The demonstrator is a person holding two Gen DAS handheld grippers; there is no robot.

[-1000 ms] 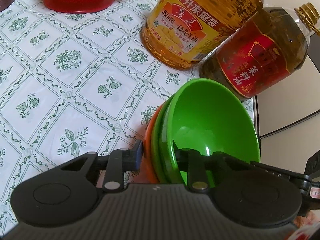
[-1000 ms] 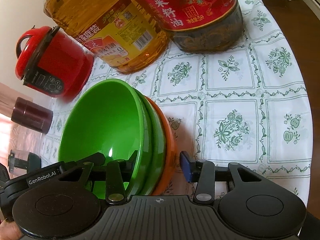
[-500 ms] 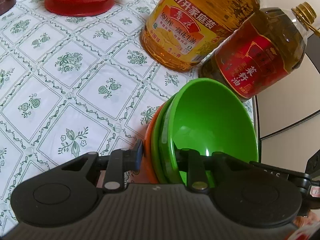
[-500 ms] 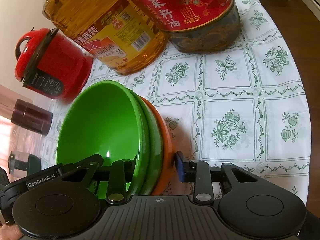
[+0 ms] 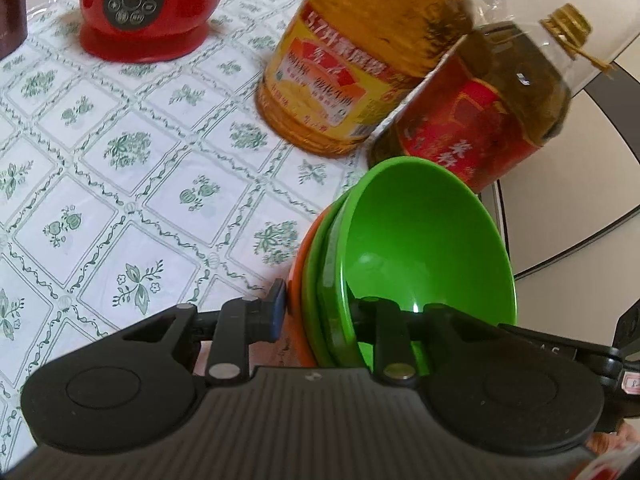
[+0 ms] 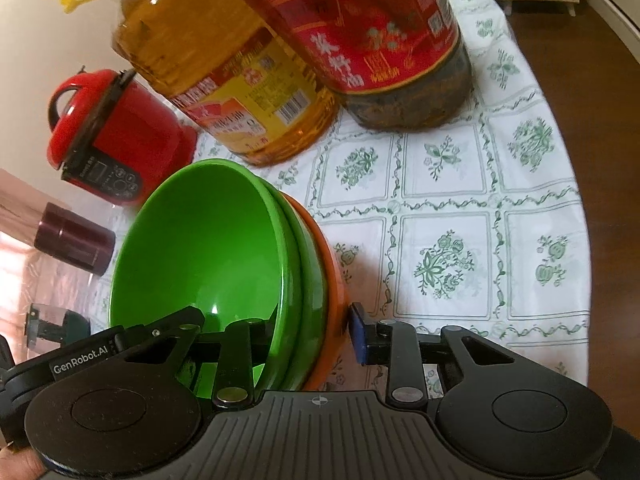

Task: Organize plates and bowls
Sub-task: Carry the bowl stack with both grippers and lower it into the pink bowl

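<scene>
A nested stack of three bowls, an orange bowl (image 5: 298, 280) outermost, a green bowl (image 5: 324, 280) in the middle and a second green bowl (image 5: 428, 240) innermost, is clamped on opposite rims by both tongs. The left tongs (image 5: 316, 312) are drawn nearly closed across the rims, one finger outside the orange wall and one inside the top bowl. The right tongs (image 6: 312, 328) have just been closing on the far rims, and the blue pad (image 6: 357, 336) is seen against the orange wall.

The stack is tilted and appears raised off the tablecloth-covered bench (image 6: 440, 208), near the yellow-labelled oil jug (image 6: 224, 80) and the red-labelled oil jug (image 6: 360, 40).

Both grips should be kept even and the hands moved together, so that no bowl is allowed to slide out. The jugs and the red cooker (image 6: 108, 136) should be given clearance.
</scene>
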